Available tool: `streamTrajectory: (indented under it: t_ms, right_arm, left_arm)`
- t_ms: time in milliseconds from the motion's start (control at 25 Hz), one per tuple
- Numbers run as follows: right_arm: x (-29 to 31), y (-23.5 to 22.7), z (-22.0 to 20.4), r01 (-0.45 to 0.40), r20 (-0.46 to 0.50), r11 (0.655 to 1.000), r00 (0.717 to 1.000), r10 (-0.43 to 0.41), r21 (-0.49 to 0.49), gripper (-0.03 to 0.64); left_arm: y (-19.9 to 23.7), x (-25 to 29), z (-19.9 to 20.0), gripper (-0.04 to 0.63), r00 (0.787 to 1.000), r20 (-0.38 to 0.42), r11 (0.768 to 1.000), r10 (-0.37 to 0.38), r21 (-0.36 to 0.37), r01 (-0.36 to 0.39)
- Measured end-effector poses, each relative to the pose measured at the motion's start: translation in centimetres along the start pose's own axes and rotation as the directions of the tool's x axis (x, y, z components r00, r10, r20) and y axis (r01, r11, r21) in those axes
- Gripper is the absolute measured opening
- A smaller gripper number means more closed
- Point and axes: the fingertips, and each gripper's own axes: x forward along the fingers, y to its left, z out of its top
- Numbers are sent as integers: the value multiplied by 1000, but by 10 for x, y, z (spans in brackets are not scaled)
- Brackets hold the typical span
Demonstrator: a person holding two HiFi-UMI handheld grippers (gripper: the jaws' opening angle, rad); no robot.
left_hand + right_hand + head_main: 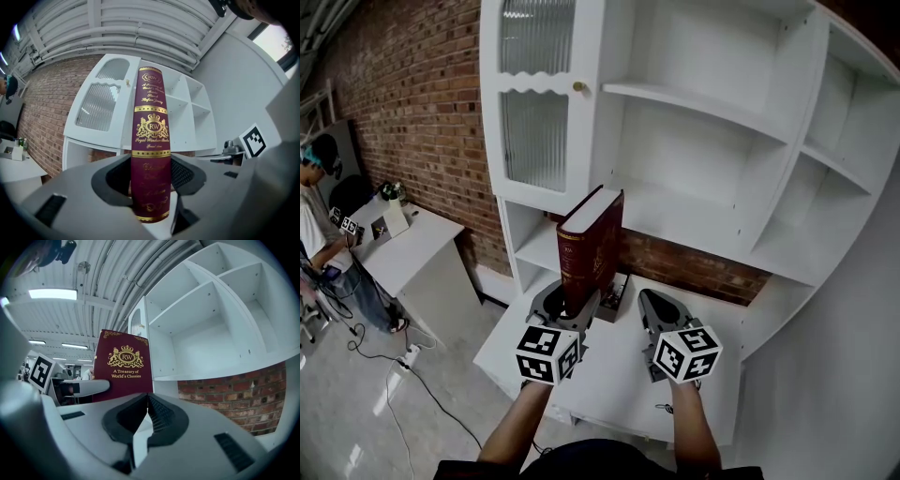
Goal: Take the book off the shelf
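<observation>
A thick maroon book (591, 242) with gold lettering stands upright in front of the white shelf unit (703, 122), clear of its compartments. My left gripper (578, 302) is shut on the book's lower end. In the left gripper view both pads press the sides of the spine (151, 140) and the gripper (151, 183) points level. My right gripper (651, 300) hangs just right of the book, shut, with nothing between its fingertips. The right gripper view shows the book's front cover (123, 365) to the left, beyond the closed tips of the right gripper (147, 399).
Below both grippers is a white counter (619, 380). The shelf unit has a ribbed glass door (534, 103) at the left and open compartments to the right. A brick wall (412, 103) is behind. A person (319, 220) stands at a side table (417, 246) far left, and cables lie on the floor.
</observation>
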Motion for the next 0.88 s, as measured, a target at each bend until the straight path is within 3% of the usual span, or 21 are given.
streamTrajectory:
  t_ms: [880]
  right_arm:
    - [-60,-15,-21,-83,-39,996,996,85,38,20]
  left_arm:
    - [-55,-29,-21,229,994,-36,995,99,-24,-100]
